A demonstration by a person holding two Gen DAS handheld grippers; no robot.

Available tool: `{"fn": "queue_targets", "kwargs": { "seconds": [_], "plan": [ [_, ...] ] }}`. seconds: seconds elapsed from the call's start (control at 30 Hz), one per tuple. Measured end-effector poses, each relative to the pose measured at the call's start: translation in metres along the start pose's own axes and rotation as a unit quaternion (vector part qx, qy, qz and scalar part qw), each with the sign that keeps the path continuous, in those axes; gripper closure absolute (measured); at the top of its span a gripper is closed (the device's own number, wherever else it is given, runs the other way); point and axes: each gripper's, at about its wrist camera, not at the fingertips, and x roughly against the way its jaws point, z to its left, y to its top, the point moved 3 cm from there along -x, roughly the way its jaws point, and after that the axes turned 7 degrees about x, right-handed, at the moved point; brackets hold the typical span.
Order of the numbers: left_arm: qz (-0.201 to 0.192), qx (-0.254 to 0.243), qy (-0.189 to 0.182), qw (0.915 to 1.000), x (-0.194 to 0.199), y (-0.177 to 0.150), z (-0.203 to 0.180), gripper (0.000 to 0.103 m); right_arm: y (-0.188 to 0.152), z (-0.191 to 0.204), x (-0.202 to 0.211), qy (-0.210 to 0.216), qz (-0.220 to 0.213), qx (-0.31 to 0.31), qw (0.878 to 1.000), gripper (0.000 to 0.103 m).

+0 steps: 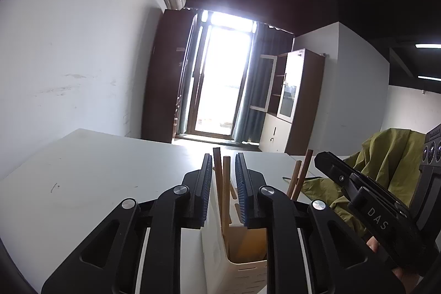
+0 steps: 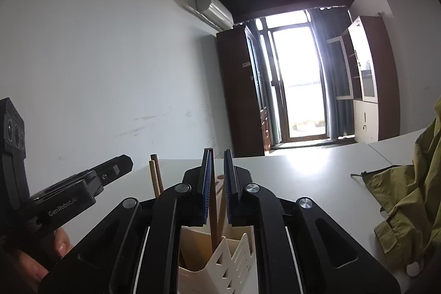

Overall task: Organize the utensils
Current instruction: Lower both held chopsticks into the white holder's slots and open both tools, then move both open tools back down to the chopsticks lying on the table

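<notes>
A cream slotted utensil holder (image 1: 248,272) (image 2: 220,261) stands on the white table (image 1: 96,170) right under both grippers. Two wooden chopsticks (image 1: 219,178) rise from it between the pads of my left gripper (image 1: 223,156), whose jaws stand slightly apart with a gap beside the sticks. My right gripper (image 2: 217,152) also stands slightly apart; a dark wooden stick (image 2: 213,211) rises from the holder beside its left pad, clear of the right pad. Each gripper shows in the other's view: the right gripper (image 1: 321,157) and the left gripper (image 2: 125,160). More wooden handles (image 1: 303,170) (image 2: 155,175) poke up from the holder.
An olive-green jacket (image 1: 386,164) (image 2: 408,197) lies heaped on the table to the right. A hand (image 2: 59,244) holds the left gripper's body. Beyond the table's far edge are a bright balcony door, curtains and cabinets; a white wall runs along the left.
</notes>
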Motion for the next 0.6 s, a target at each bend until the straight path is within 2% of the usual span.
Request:
{"fn": "queue_targets", "kwargs": {
  "seconds": [0.07,0.23,0.6],
  "plan": [
    [0.0,-0.002,0.0,1.0,0.005,-0.001,0.001,0.083,0.0,0.0,0.004,-0.002,0.001,0.001,1.0,0.085],
    [0.002,-0.01,0.007,0.9999,0.017,0.0,0.001,0.078,0.0,0.003,0.015,-0.022,0.005,0.01,1.0,0.085],
    [0.039,-0.019,0.021,0.9988,0.042,-0.009,0.001,0.07,-0.01,0.004,0.042,-0.04,0.034,0.004,0.999,0.074]
  ]
}}
